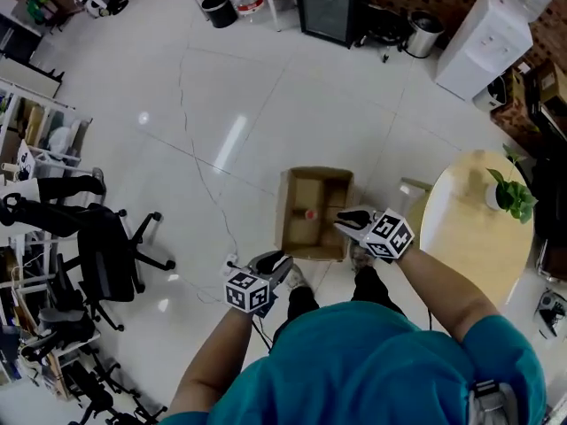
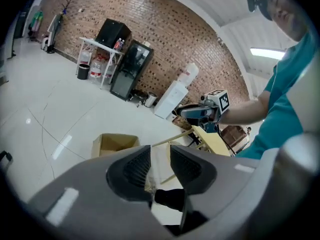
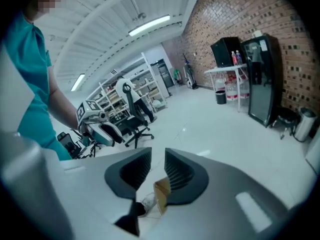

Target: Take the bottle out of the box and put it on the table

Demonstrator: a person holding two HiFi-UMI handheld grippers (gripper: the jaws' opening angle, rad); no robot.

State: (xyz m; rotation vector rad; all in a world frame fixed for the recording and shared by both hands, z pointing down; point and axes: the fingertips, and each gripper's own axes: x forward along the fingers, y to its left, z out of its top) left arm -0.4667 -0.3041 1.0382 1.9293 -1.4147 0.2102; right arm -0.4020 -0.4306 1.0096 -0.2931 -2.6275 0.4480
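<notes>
Holding both grippers low in front of you: left gripper (image 1: 275, 261) jaws spread, nothing between. Right gripper (image 1: 351, 220) jaws also apart, empty, at right rim of box (image 1: 292, 193). Bottle (image 1: 310, 213) inside box on floor, red cap visible. Table (image 1: 469, 237) to the right of the box, potted plant (image 1: 508, 193) on it.

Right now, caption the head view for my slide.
Left gripper and right gripper, jaws open, near the box holding a bottle.
</notes>
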